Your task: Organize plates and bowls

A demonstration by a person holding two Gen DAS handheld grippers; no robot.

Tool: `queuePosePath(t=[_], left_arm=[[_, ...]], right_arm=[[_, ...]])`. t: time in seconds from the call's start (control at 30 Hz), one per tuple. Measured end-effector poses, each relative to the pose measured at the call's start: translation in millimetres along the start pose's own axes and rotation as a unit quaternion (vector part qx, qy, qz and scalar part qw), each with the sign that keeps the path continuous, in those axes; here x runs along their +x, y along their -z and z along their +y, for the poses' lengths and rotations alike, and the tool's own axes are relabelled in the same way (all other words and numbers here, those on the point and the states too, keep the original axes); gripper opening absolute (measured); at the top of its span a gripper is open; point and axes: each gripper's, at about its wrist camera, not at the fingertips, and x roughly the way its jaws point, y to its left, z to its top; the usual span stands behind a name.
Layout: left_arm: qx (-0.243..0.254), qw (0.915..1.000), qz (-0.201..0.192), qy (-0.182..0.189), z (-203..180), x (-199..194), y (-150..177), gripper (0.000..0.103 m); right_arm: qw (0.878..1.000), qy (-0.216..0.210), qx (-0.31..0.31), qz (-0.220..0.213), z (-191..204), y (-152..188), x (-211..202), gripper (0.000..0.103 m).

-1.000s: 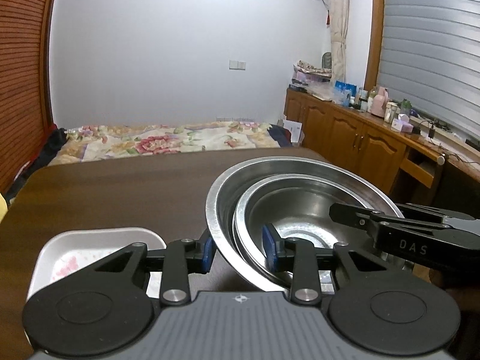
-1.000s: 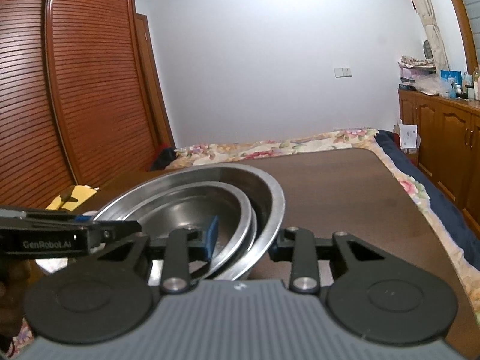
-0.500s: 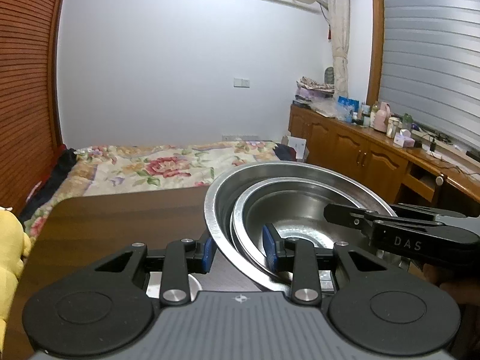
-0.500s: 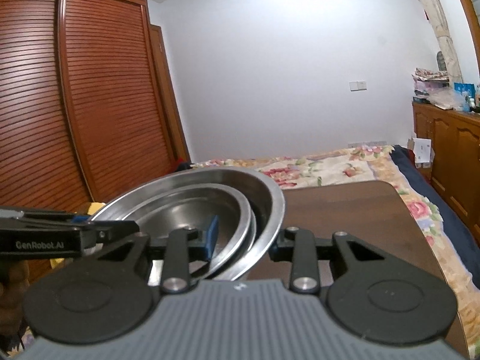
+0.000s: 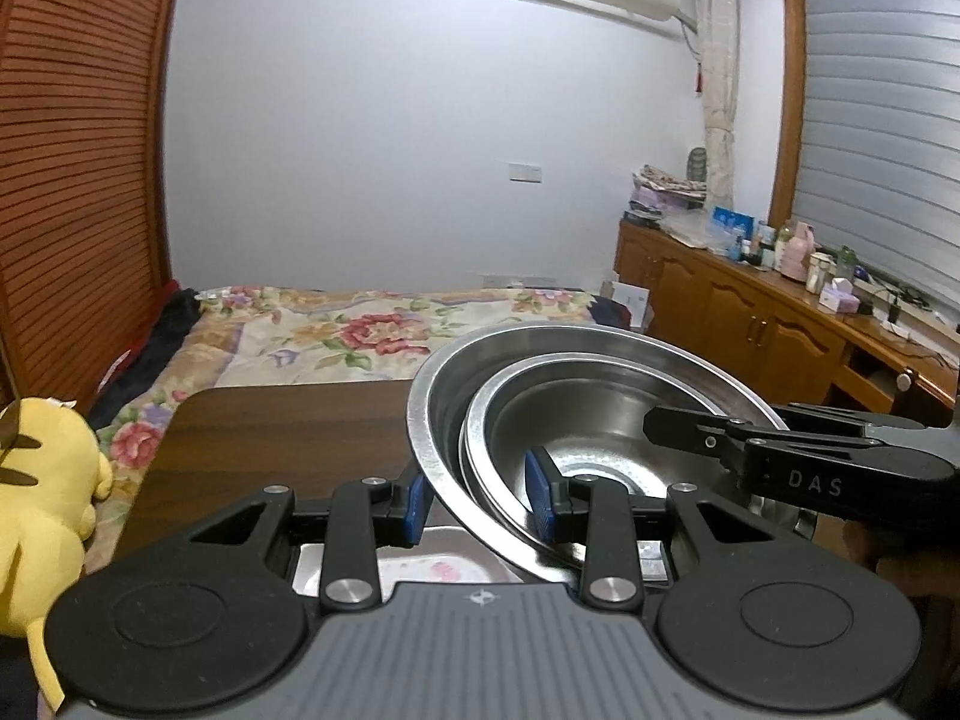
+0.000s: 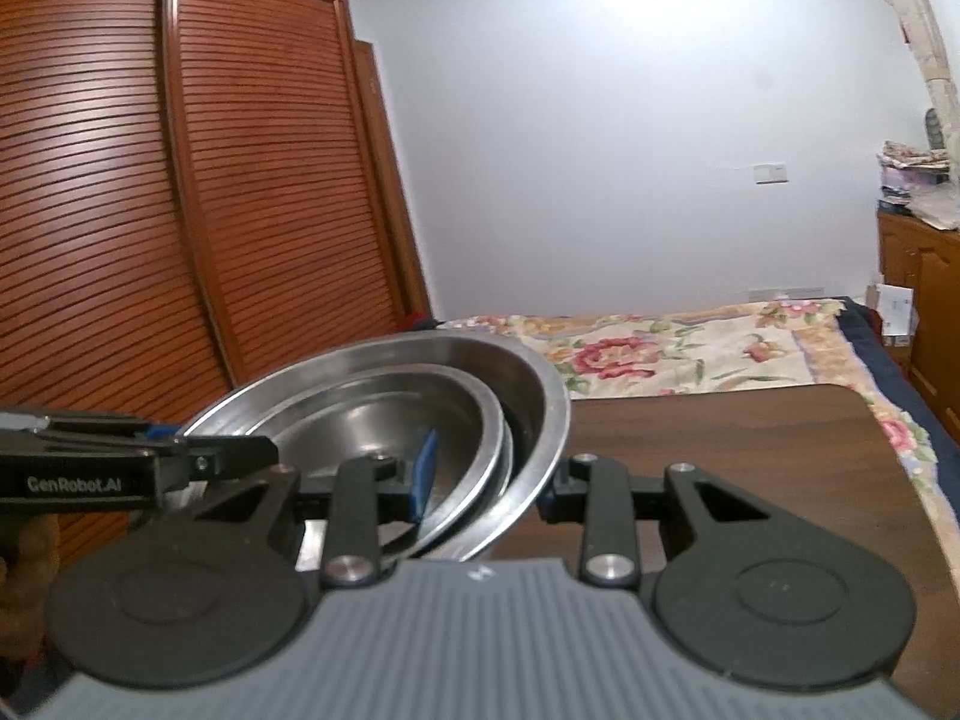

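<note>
Both tools, left tool (image 5: 480, 495) and right tool (image 6: 486, 480), clamp the nested steel bowls' (image 5: 588, 420) opposite rims above the counter (image 6: 750, 468). Only the left view shows what seems a white plate (image 5: 414, 567) below.

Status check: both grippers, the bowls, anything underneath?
Left gripper and right gripper both clamped on the nested steel bowls, opposite rims. Bowls above the table. White plate below, near left jaws.
</note>
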Motion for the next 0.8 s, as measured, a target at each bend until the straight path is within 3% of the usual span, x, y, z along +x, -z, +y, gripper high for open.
queuePosePath(t=[0.4, 0.8], left_arm=[[-0.018, 0.9996, 0.001, -0.021, 30.7, -12.8, 9.3, 0.035], [-0.047, 0.9971, 0.048, -0.037, 61.8, 8.1, 45.1, 0.036]], right_arm=[[0.999, -0.035, -0.011, 0.022, 30.5, -1.0, 13.9, 0.035], [0.997, -0.043, -0.035, 0.059, 50.2, 19.9, 36.3, 0.035]])
